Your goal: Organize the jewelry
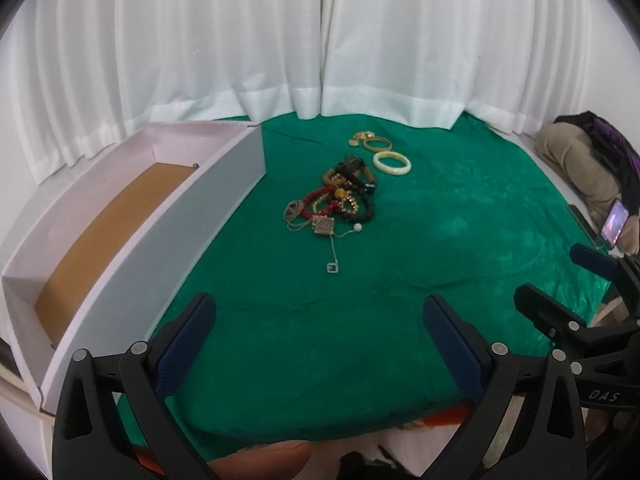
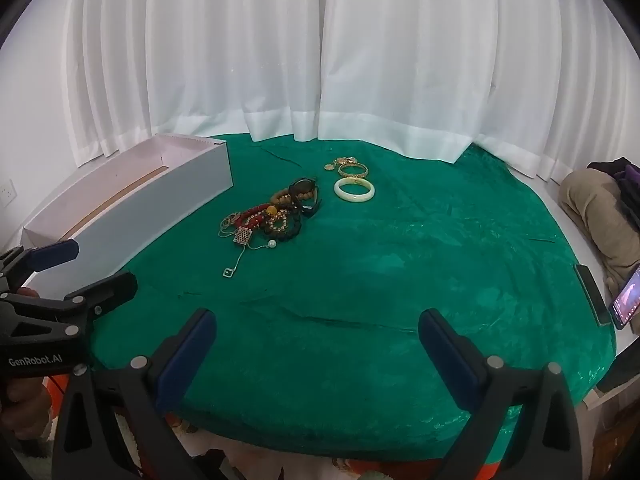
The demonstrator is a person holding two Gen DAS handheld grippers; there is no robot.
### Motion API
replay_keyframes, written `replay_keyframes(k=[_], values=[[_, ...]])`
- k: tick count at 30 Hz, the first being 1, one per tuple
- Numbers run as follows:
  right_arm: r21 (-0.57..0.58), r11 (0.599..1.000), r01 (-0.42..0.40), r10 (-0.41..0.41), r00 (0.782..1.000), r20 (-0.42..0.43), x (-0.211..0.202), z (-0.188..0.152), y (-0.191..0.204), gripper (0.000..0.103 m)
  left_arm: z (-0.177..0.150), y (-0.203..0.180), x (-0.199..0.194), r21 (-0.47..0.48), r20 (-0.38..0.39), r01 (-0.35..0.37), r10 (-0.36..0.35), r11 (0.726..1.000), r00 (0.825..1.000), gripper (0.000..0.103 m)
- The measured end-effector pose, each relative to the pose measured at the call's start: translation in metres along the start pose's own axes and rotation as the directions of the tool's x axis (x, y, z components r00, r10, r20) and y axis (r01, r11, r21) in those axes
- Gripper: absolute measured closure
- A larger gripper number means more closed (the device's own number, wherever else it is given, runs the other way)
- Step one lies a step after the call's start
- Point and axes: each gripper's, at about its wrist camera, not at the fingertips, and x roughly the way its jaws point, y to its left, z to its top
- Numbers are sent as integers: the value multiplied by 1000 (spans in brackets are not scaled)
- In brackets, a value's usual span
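A tangled pile of jewelry [image 1: 340,198] [image 2: 276,212] lies mid-table on the green cloth [image 1: 400,280] [image 2: 400,280]: red, black and wooden bead bracelets and thin chains with pendants. Behind it sit a pale jade bangle [image 1: 392,163] [image 2: 354,190] and a gold bangle [image 1: 377,144] [image 2: 353,169] with small gold pieces. A long white box [image 1: 216,204] [image 2: 160,208] with a brown floor stands at the left. My left gripper [image 1: 318,340] is open near the cloth's front edge, nothing between its fingers. My right gripper [image 2: 318,344] is open beside it, also holding nothing.
White curtains [image 1: 320,40] [image 2: 320,40] hang right behind the table. At the right edge lie a lit phone [image 1: 614,226] [image 2: 626,302] and a bundle of beige and purple cloth [image 1: 580,160] [image 2: 592,204]. Each gripper shows at the side of the other's view.
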Motion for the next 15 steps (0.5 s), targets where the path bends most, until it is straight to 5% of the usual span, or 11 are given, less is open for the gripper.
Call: replay_keyframes(k=[15], values=[[9,1000,-6,6,1000,-10,1,-1,-1,0,-1,0,4,-3,-11,0,0,1000,1000,0]])
